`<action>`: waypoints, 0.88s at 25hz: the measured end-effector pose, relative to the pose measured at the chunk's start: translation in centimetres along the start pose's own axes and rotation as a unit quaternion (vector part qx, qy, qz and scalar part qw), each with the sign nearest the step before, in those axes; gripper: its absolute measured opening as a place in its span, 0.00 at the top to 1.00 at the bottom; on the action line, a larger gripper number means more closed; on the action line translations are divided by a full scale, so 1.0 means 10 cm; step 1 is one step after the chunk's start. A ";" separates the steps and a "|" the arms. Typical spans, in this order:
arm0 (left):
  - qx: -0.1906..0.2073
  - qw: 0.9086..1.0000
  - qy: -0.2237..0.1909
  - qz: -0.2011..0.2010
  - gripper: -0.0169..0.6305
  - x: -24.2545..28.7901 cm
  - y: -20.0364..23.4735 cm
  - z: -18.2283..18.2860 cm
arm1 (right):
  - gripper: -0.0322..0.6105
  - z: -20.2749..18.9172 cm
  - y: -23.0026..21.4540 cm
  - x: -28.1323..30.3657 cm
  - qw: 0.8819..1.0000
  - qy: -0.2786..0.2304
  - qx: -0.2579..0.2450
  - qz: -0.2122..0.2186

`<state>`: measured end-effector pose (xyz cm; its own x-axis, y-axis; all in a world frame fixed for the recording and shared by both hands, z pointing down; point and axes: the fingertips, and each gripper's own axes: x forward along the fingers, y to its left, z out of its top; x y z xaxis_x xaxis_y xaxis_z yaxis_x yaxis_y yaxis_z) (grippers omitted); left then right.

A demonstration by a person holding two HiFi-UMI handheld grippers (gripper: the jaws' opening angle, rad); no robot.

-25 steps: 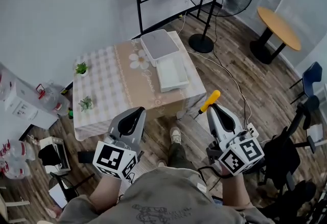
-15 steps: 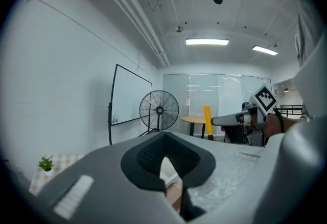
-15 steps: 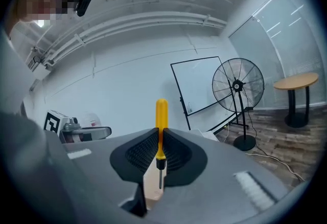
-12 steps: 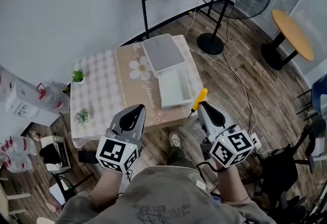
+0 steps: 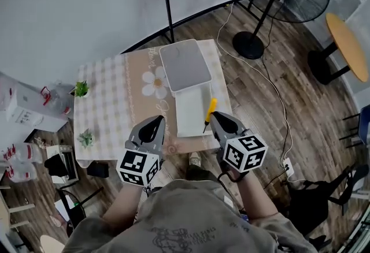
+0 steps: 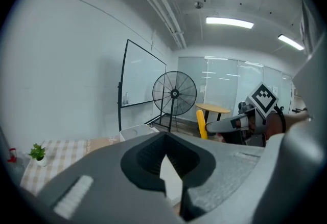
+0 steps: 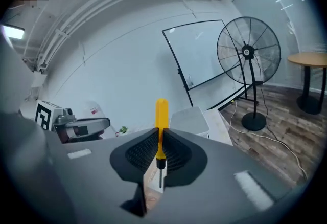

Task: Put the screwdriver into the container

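My right tool [image 5: 214, 121] pinched the screwdriver [image 5: 211, 107], judged light and rigid, by its slick yellow handle, at frame centre near the container [image 5: 188, 108]; left tool [image 5: 151, 128] pressed together, empty.

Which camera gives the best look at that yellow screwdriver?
The right gripper view: the screwdriver stands upright, close up, handle clamped between the jaws. The head view shows it small, by the white container; the left gripper view catches only its yellow handle.
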<state>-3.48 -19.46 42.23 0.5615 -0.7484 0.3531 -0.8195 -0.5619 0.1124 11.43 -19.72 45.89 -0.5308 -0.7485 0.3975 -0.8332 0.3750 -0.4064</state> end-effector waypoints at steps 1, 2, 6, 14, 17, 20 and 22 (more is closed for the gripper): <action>-0.003 1.000 0.007 0.003 0.97 0.09 0.03 -0.04 | 0.87 -0.06 -0.07 0.11 1.000 0.013 0.001 0.002; -0.011 1.000 0.014 0.005 0.97 0.17 0.05 -0.08 | 0.87 -0.11 -0.12 0.21 1.000 0.026 0.003 0.005; -0.030 0.999 0.036 0.021 0.97 0.42 0.16 -0.26 | 0.87 -0.38 -0.29 0.55 0.997 0.079 -0.002 0.017; -0.065 0.993 0.083 0.047 0.97 0.69 0.37 -0.64 | 0.87 -0.91 -0.48 0.97 0.987 0.159 0.018 0.032; -0.077 0.990 0.103 0.050 0.97 0.70 0.44 -0.80 | 0.87 -1.04 -0.51 1.10 0.983 0.179 0.022 0.030; -0.083 0.988 0.119 0.048 0.97 0.74 0.50 -0.93 | 0.87 -1.13 -0.55 1.23 0.980 0.195 0.032 0.023; -0.087 0.987 0.129 0.042 0.97 0.78 0.55 -1.01 | 0.87 -1.20 -0.56 1.31 0.978 0.206 0.040 0.017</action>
<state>-4.77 -24.81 54.94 0.4621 -0.6614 0.5908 -0.8814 -0.4159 0.2237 7.30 -25.14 63.25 -0.5897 -0.4460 0.6734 -0.8075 0.3401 -0.4819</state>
